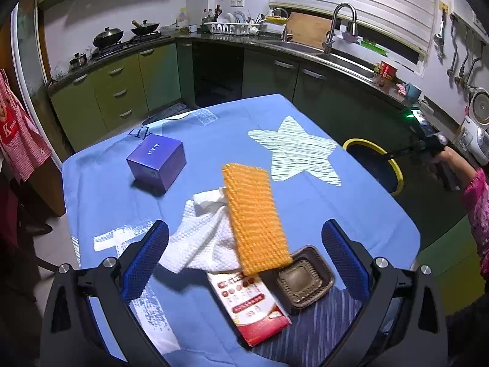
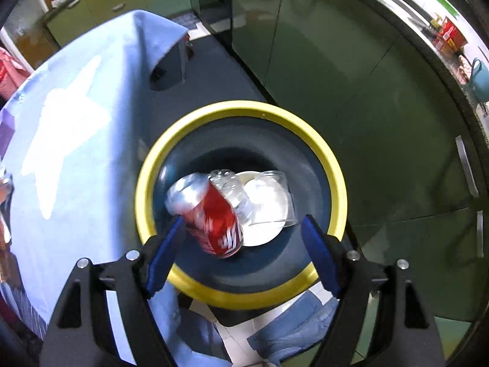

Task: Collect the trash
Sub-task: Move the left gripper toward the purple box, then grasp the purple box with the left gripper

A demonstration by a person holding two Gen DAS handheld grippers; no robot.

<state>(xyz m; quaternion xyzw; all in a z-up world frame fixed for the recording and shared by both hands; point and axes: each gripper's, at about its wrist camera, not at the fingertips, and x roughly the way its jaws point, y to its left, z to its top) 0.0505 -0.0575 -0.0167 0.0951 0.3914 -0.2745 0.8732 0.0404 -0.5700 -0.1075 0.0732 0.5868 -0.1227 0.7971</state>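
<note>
In the left wrist view my left gripper (image 1: 244,244) is open above the blue-clothed table (image 1: 351,214). Between its fingers lie a white cloth (image 1: 198,238), an orange knitted cloth (image 1: 256,217), a red and white packet (image 1: 250,302) and a brown plastic tray (image 1: 302,281). A purple box (image 1: 157,160) sits further left. In the right wrist view my right gripper (image 2: 241,238) is open over the yellow-rimmed bin (image 2: 333,171). A red can (image 2: 211,214), blurred, is between the fingers above the bin, touching neither. Clear plastic cups (image 2: 272,195) lie inside.
The bin (image 1: 394,168) stands on the floor at the table's right edge, with my right gripper (image 1: 428,143) over it. Green cabinets (image 1: 128,91) and a counter with sink (image 1: 336,52) surround the table. A red checked apron (image 1: 18,128) hangs at left.
</note>
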